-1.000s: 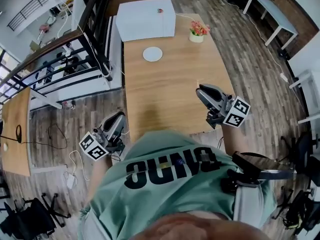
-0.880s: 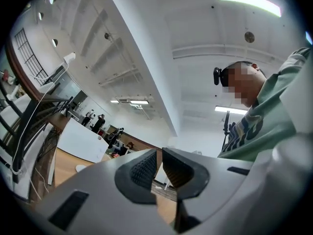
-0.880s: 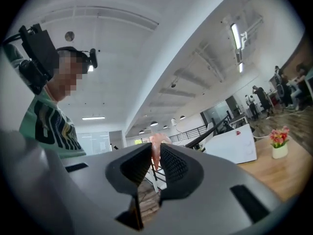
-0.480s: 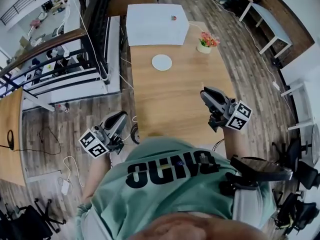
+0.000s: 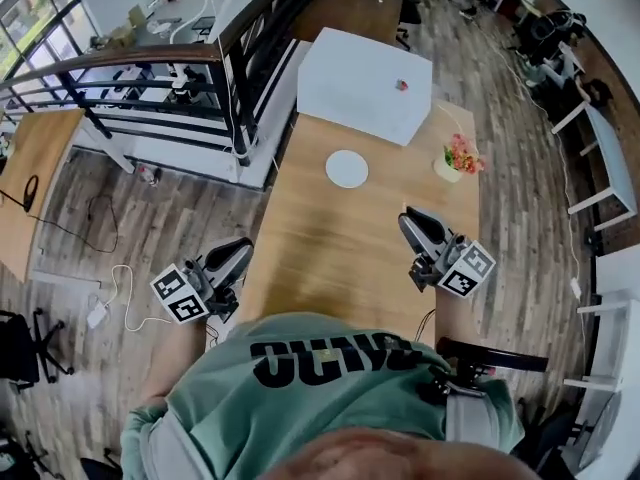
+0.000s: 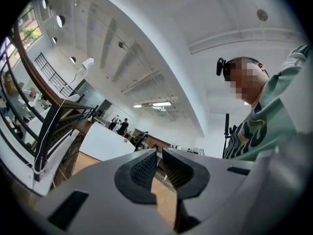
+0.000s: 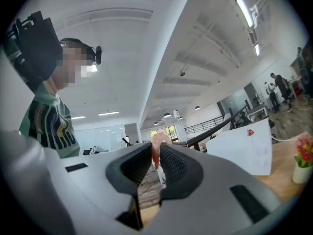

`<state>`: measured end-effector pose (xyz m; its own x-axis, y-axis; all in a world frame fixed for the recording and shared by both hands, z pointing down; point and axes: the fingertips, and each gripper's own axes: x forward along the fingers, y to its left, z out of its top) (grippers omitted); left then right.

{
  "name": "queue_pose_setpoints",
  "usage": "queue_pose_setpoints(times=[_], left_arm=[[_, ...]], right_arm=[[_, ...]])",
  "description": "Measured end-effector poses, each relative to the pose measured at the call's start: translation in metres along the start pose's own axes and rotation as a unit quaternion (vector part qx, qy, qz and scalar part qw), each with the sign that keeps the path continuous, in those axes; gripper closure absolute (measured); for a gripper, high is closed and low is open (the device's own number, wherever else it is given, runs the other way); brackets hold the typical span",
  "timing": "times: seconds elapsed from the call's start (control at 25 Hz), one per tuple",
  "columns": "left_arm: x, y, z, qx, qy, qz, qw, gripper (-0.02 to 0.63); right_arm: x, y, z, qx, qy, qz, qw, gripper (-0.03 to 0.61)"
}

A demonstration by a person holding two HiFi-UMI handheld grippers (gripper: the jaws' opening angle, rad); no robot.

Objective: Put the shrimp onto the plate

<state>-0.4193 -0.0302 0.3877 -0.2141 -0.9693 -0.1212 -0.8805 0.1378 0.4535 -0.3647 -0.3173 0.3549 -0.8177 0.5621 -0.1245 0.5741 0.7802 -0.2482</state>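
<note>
Right tongs [image 7: 156, 156] are squeezed on the pink shrimp [image 7: 156, 148]. Left tongs [image 6: 159, 163] are a little apart with nothing inside. From the right tongs, the white plate [image 5: 347, 168] sits at 10 o'clock. Hold tight, go slowly over it, and get low before letting go.

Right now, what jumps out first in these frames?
The pink shrimp pinched in the right gripper, held over the near right part of the wooden table. Further along the table sits the bare white plate, with a big white box behind it and a flower pot to its right.
</note>
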Motion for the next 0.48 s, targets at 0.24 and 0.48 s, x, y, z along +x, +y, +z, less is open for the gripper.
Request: queue_pose_setpoints(times=[0.24,0.48], left_arm=[[0.016,0.054,-0.008,-0.019,0.049,0.037,0.9979,0.574],[0.056,0.094,-0.007,-0.011,0.058,0.005,0.9982,0.574]], right_arm=[[0.019,-0.034,-0.06,0.051,-0.011,-0.021,0.998,0.523],[0.006,-0.053,-0.093,0.075,0.025,-0.071,0.994,0.523]])
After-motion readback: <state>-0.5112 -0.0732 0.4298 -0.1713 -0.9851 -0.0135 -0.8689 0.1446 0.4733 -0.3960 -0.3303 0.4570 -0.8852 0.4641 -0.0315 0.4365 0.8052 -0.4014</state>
